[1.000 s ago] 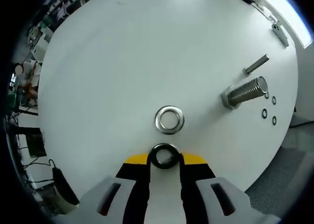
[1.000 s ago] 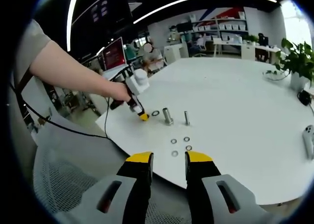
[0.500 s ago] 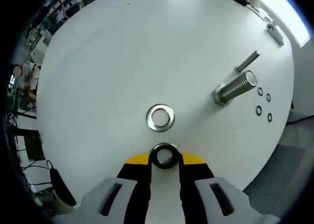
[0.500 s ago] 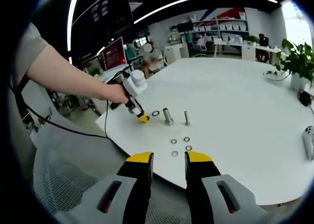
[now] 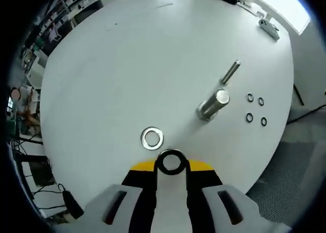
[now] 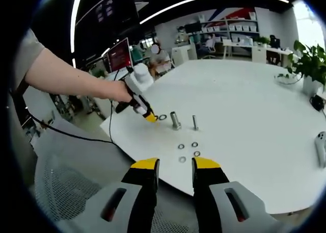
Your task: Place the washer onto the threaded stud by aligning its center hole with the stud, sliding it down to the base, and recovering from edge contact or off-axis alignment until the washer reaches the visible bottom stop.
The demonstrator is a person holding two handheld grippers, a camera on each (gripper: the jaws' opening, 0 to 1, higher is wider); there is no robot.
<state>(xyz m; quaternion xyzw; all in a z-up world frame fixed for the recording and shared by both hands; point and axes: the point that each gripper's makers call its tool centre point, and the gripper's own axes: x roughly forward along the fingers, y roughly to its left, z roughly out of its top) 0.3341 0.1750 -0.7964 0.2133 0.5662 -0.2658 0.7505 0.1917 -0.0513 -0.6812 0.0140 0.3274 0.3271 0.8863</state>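
Washer [image 5: 170, 162] sits clamped btwn the yellow-tipped jaws of the left gripper [image 5: 170, 164], held flat w/ its hole facing the camera, above the white table [image 5: 127, 54], near the table's edge. Not on the stud. Second washer [image 5: 152, 138], silver, lies flat on the table just beyond the held one, apart from it.

Threaded stud [image 5: 213, 104] stands upright on its wide base, well right of the held washer in the left gripper view; nothing on it. Thin bolt [image 5: 230, 72] stands just past the stud. Four small rings [image 5: 255, 109] lie in a loose cluster beside the stud, toward the table edge; in the right gripper view only three [image 6: 188, 151] can be made out.

Count: 2 large washers, 1 stud, 1 thin bolt, 4 small rings.

Right gripper [image 6: 175, 164] hangs off the table over a grey mesh chair [image 6: 76, 192], jaws parted w/ nothing btwn them. From there the left gripper [image 6: 151, 118] shows at the far table edge in a person's hand [image 6: 121, 94], yellow tips down next to the lying washer [image 6: 162, 117], stud [image 6: 175, 120] and bolt [image 6: 194, 122] just to its right.

No legible writing or labels. Potted plant [image 6: 309, 65] at the table's right side; red-lit monitor [image 6: 117, 56] and shelving in the background, too blurred to read.
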